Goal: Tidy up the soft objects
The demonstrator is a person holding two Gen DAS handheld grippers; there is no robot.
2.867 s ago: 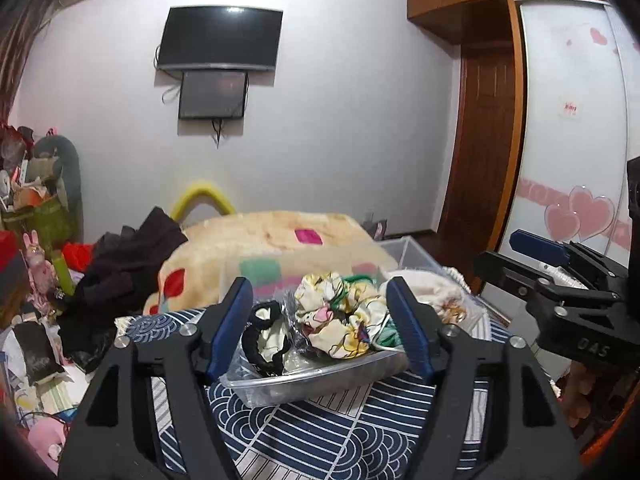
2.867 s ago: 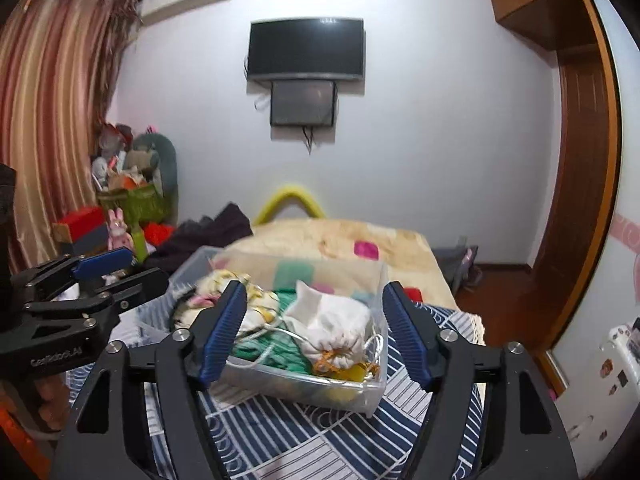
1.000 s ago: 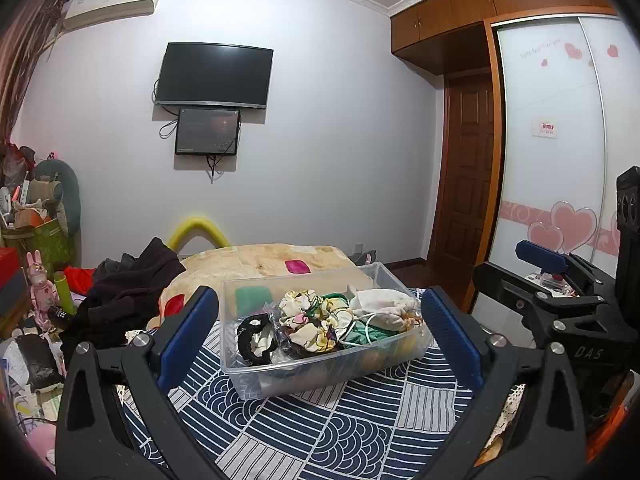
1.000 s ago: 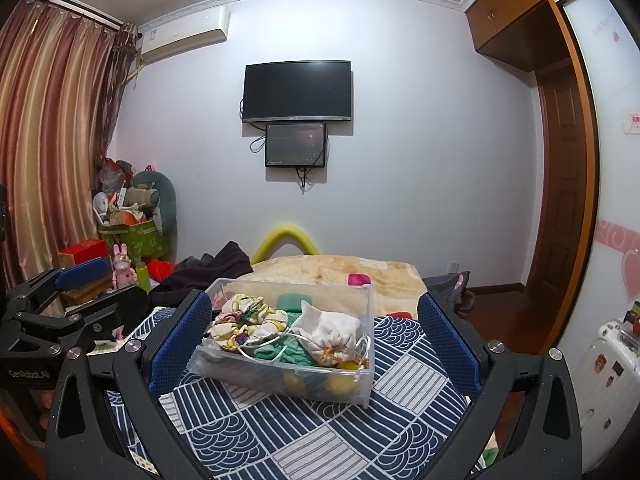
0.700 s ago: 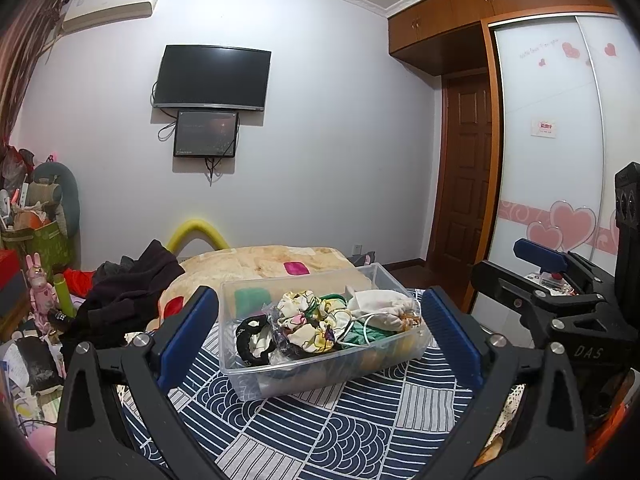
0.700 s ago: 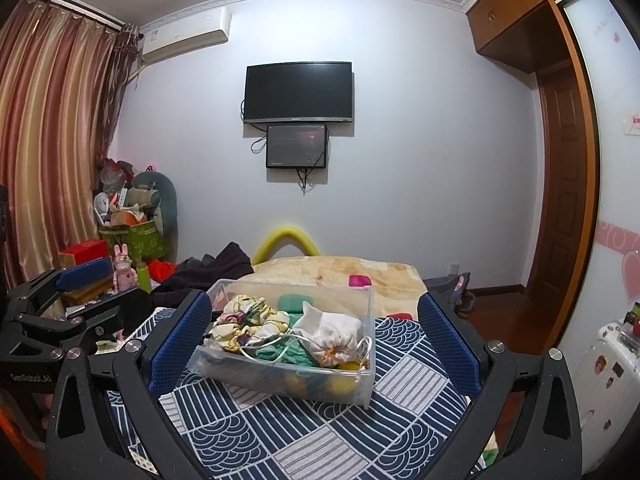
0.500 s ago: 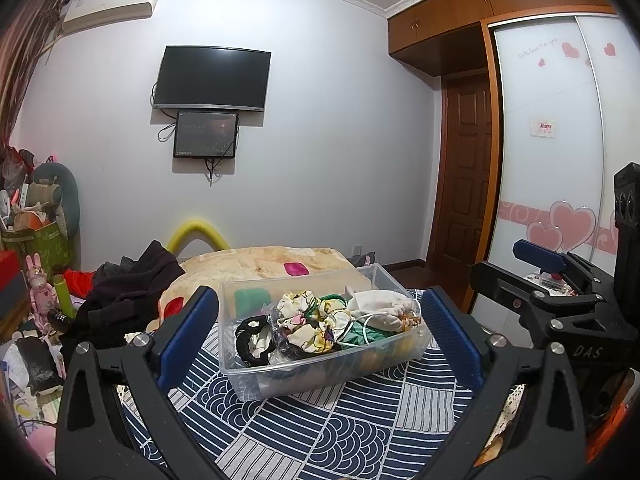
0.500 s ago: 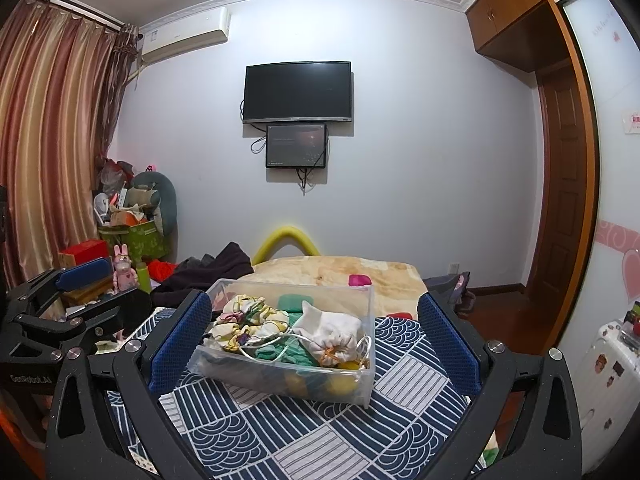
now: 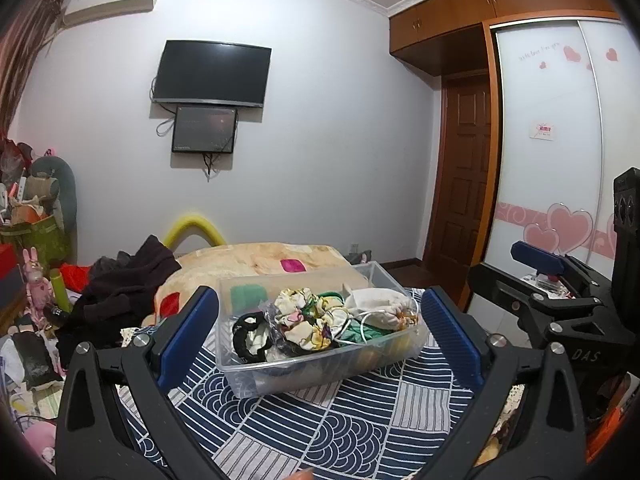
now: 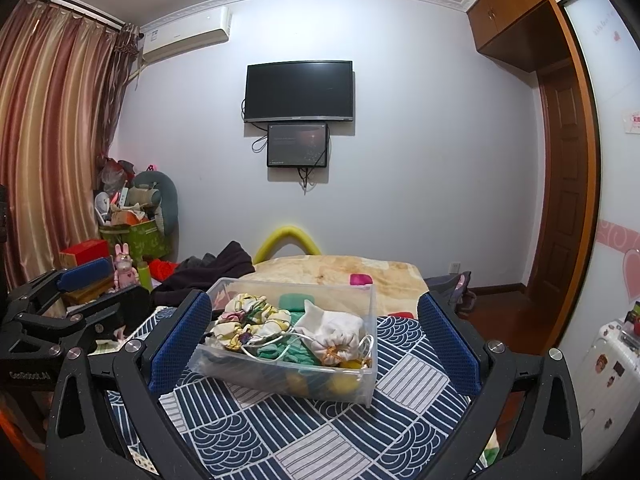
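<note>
Left gripper (image 9: 320,332) spread wide, blue pads far apart, nothing between them, touching nothing. Right gripper (image 10: 314,342) the same: jaws fully released, empty, hanging short of the clear plastic bin (image 10: 362,380). Bin sitting on the navy patterned cloth (image 10: 320,432), framed between each pair of fingers in both wrist views. Inside it, floral scrunchies (image 9: 304,320) piled in the middle, a black-and-white scrunchie (image 9: 248,334) toward one end, a white drawstring pouch (image 10: 334,330) toward the other, green fabric (image 10: 288,352) underneath. Beyond the bin, a beige blanket (image 10: 340,270) and dark clothes (image 9: 120,284).
</note>
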